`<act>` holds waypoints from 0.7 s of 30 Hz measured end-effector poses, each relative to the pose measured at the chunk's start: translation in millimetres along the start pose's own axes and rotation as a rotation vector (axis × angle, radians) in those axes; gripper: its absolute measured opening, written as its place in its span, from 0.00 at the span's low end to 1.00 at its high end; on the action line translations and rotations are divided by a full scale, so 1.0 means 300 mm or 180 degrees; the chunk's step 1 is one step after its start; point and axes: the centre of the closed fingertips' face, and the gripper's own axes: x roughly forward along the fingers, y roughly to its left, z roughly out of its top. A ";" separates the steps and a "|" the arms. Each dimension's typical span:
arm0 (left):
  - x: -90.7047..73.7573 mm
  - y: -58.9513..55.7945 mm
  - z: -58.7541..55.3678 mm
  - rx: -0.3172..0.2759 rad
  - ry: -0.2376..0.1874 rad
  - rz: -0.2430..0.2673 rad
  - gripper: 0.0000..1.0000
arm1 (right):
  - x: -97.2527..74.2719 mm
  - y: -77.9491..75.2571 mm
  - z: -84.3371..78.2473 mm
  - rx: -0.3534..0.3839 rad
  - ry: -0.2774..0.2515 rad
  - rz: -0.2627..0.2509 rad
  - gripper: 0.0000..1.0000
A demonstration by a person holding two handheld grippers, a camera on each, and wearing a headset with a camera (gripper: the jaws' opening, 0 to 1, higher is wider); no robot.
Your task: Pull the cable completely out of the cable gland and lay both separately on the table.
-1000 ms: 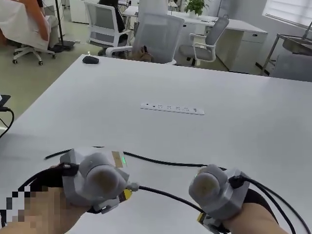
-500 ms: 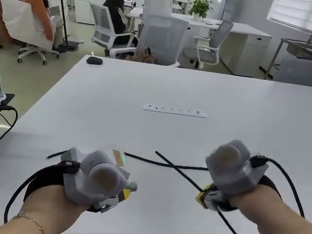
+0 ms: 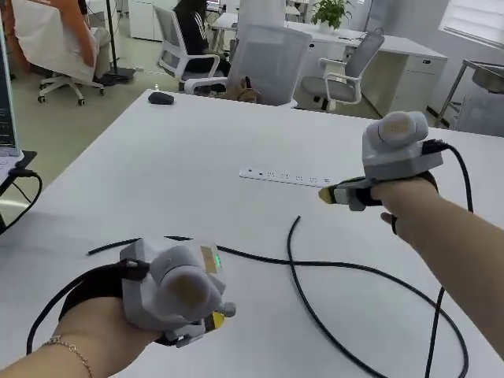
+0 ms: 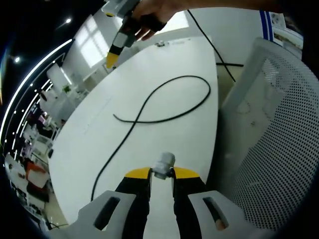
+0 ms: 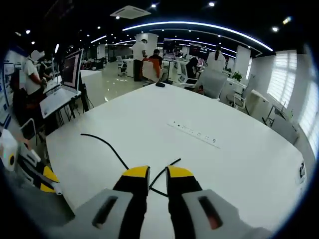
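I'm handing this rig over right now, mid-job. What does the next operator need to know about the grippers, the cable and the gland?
Left gripper: shut on the cable gland, low over the near side of the table.
Right gripper: raised above the table, jaws a narrow gap apart, nothing between them.
Cable: out of the gland, lying in a loose loop on the table, free of both grippers.
Done: cable pulled out and laid down.
Left: set the gland on the table, apart from the cable, and release it.
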 end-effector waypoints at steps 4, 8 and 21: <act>-0.005 -0.007 0.034 -0.0052 -0.0073 -0.0083 0.17 | -0.061 0.067 -0.044 -0.0315 0.0084 0.0161 0.15; -0.033 -0.026 0.061 0.0106 -0.0045 -0.0143 0.17 | -0.154 0.157 -0.129 -0.0712 0.0197 0.0407 0.13; 0.055 -0.019 0.044 -0.0121 0.0040 -0.0583 0.17 | -0.413 0.323 -0.354 -0.0339 0.0257 0.0631 0.14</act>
